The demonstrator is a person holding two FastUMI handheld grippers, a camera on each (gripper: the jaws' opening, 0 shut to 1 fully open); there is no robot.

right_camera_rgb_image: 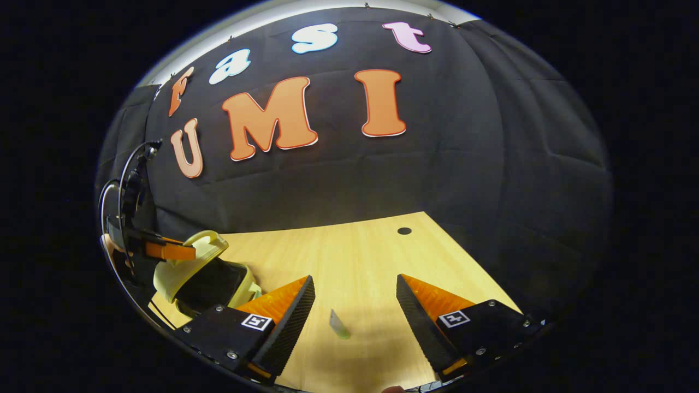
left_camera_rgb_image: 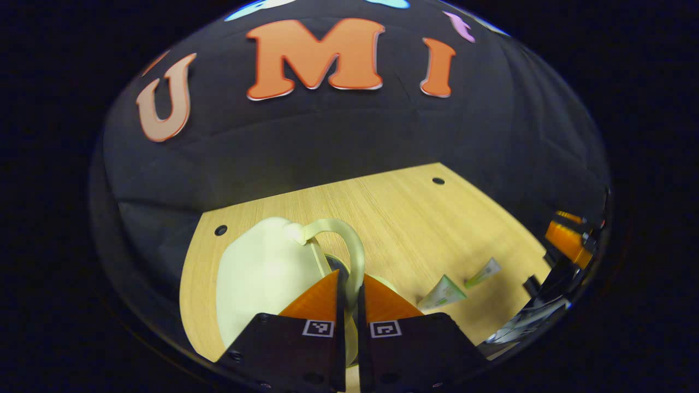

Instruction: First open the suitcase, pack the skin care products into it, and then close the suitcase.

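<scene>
The suitcase (left_camera_rgb_image: pixel 262 278) is a small pale cream shell standing at the near left part of the wooden table (left_camera_rgb_image: pixel 415 218). In the left gripper view its curved handle (left_camera_rgb_image: pixel 349 245) arches up from the lid and runs down between the fingers of the left gripper (left_camera_rgb_image: pixel 349 284), which are drawn together on it, with only the handle's width left between them. In the right gripper view the suitcase (right_camera_rgb_image: pixel 202 273) sits at the far left with its lid tilted up and back, a dark inside showing under it, so it stands partly open. The left gripper (right_camera_rgb_image: pixel 169 251) meets the lid at its top, by the handle, and cables loop up from it against the black cloth wall (right_camera_rgb_image: pixel 437 164).

Two skin care tubes lie on the table to the right of the suitcase in the left gripper view: a larger pale green tube (left_camera_rgb_image: pixel 443 292) nearer, and a slimmer tube (left_camera_rgb_image: pixel 483 273) just beyond it to the right, the two close but apart. In the right gripper view one small tube (right_camera_rgb_image: pixel 338 325) lies on the wood between the fingers of the right gripper (right_camera_rgb_image: pixel 355 311), which are spread wide and touch nothing; it is probably one of the same two, though the view is too small to say which.

At the right edge of the left gripper view the right gripper (left_camera_rgb_image: pixel 568 245) shows, badly stretched by the lens. Small dark holes (left_camera_rgb_image: pixel 438 180) mark the tabletop toward its far side.
</scene>
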